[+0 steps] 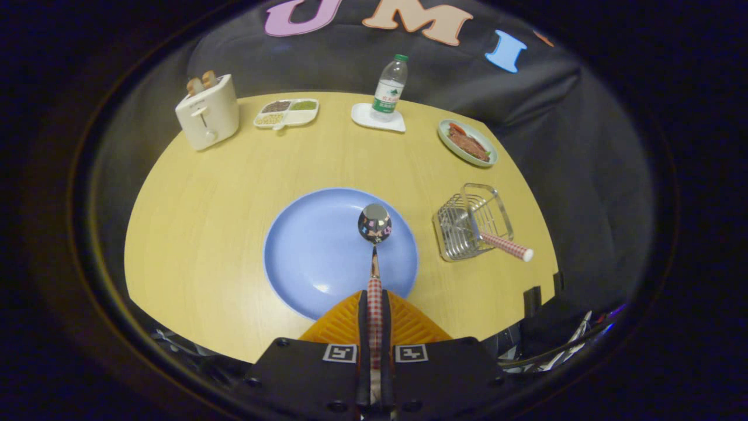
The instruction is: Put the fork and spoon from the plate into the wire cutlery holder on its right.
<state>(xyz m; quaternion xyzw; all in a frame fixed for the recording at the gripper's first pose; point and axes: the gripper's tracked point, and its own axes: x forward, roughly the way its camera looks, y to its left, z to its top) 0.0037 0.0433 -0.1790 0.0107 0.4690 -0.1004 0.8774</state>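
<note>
We have the gripper point(374, 310) closed on the spoon point(374, 234), both orange fingers point(345, 318) pinching the checked handle, bowl pointing away from us and held up over the right part of the blue plate point(310, 251). Gripping by the handle end makes sense to us: the bowl stays free to go down into the holder point(472, 222) first. That wire holder sits on the table point(204, 234) just right of the plate, and it looks tipped or leaning, with one checked handle sticking out toward us and to the right; we judge that to be the fork point(507, 245), though its head is hidden among the wires. So one piece looks delivered, one is in the jaws, and the plate looks bare. Count: one spoon, one fork, one plate, one holder. Along the far edge, well apart from the work: one toaster point(207, 114) with two slices up, one divided tray point(286, 113) of small foods, one water bottle point(390, 88) on a white coaster, one small dish point(467, 142) with food. Next move, as we see it, swings right and lowers the spoon in; the tilted holder may shift.
</note>
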